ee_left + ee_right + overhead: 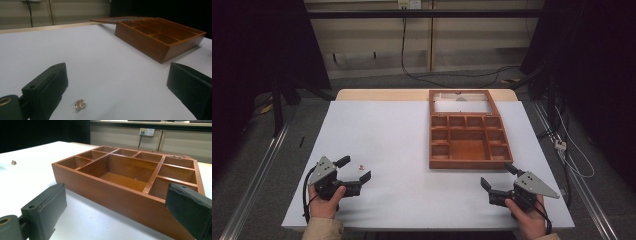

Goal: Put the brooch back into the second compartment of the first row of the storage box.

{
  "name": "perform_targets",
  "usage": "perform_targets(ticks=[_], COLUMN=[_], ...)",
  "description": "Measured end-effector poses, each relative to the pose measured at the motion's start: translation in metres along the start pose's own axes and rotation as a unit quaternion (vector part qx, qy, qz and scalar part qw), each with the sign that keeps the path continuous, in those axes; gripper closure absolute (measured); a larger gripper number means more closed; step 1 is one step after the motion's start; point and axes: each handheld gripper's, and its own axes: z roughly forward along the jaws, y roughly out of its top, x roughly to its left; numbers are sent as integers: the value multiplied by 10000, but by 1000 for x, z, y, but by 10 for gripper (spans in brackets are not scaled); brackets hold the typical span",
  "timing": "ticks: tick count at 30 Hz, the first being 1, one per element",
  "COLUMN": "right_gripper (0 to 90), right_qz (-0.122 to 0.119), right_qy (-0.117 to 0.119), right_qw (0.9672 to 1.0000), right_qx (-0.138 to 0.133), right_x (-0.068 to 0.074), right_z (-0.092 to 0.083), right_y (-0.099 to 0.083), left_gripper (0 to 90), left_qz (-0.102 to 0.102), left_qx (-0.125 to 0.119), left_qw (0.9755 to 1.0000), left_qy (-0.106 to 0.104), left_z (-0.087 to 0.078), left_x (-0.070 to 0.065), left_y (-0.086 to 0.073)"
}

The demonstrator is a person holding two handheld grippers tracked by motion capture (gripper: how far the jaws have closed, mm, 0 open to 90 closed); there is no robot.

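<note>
Dim room with black surroundings, light from above falling evenly on the pale counter [412, 150], soft shadows under the box [467, 135], near tongs blurred, grainy pictures throughout.

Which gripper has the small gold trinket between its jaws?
The left gripper: the trinket lies on the table between its open jaws. The right gripper faces the wooden box.

The tiny gold thing [80, 105] near the tabletop's near left corner is too small to tell. The box [130, 185] runs off the picture's right edge.
</note>
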Motion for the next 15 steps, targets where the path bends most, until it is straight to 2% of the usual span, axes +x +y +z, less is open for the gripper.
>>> perform_targets(ticks=[7, 9, 10, 13, 15], right_gripper=[33, 33, 33, 33, 33], right_qz=[3, 1, 3, 22, 16], right_qy=[-1, -7, -2, -36, -41], right_qw=[10000, 10000, 10000, 10000, 10000], right_qx=[14, 8, -2, 11, 8], right_x=[0, 0, -1, -1, -1], right_z=[-1, -2, -2, -2, -2], right_y=[0, 0, 0, 0, 0], left_gripper=[43, 68, 88, 172, 240], left_qz=[-187, -216, -216, -406, -521], left_qx=[90, 147, 147, 369, 608], left_qw=[9995, 9990, 9990, 9964, 9931], left_qy=[228, 368, 368, 644, 853], left_z=[2, 2, 2, 4, 6], left_x=[2, 4, 4, 11, 16], left_y=[4, 5, 5, 6, 4])
